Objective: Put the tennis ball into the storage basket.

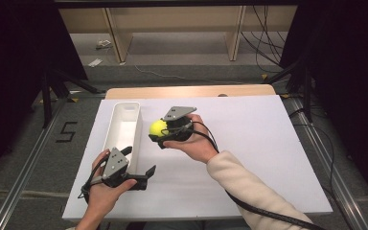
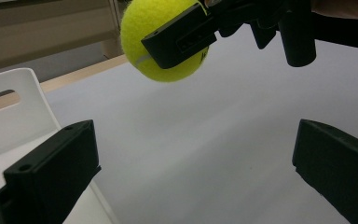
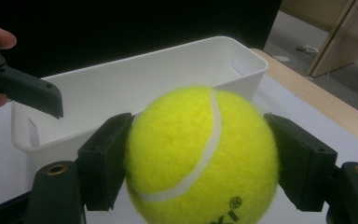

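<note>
A yellow tennis ball [image 1: 156,128] is held above the white board, just right of a long white bin [image 1: 122,125]. My right gripper [image 1: 162,133] is shut on it, one jaw pressing each side of the ball [image 3: 200,154] in the right gripper view, with the bin [image 3: 135,84] right behind. My left gripper [image 1: 138,162] stands open at the bin's near end with nothing between its jaws. In the left gripper view its jaws spread wide apart [image 2: 191,163]; the ball [image 2: 137,28] and the right gripper [image 2: 242,23] hang above and ahead of them.
A white foam board [image 1: 249,143] covers the wooden table [image 1: 187,91]. A jaw of the left gripper [image 3: 25,88] shows beside the bin in the right gripper view. Wooden shelving [image 1: 172,24] and cables [image 1: 268,43] lie on the floor beyond the table.
</note>
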A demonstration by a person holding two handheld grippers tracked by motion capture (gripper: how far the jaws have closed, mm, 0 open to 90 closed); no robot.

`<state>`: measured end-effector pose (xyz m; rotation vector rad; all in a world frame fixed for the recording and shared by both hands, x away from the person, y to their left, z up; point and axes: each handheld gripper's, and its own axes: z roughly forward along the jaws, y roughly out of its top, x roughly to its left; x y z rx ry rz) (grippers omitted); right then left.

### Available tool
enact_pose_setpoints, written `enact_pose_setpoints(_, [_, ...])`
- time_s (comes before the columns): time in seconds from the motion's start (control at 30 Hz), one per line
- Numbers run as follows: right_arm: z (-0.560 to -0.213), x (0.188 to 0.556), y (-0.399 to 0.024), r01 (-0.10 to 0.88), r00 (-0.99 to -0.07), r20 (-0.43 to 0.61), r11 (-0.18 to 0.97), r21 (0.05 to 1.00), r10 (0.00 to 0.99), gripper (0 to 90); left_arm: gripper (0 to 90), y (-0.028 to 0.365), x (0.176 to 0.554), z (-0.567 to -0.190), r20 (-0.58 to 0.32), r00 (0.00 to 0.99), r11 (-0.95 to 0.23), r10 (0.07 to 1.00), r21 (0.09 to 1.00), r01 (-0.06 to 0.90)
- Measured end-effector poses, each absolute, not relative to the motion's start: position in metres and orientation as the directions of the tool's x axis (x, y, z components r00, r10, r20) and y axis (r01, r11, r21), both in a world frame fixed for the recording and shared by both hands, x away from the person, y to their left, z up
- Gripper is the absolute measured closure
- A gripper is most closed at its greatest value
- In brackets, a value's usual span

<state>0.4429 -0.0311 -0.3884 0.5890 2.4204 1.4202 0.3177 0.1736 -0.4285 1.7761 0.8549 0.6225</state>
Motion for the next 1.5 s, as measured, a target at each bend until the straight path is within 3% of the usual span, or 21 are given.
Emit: enact_pose_setpoints(1.5, [-0.376, 0.449, -0.010, 0.181, -0.886, -0.049, 0.441, 0.879, 0.460, 27.5, 0.0, 0.174, 0.317, -0.428, 0.020, 0.613, -0.224, 0.790, 0.940, 0.259])
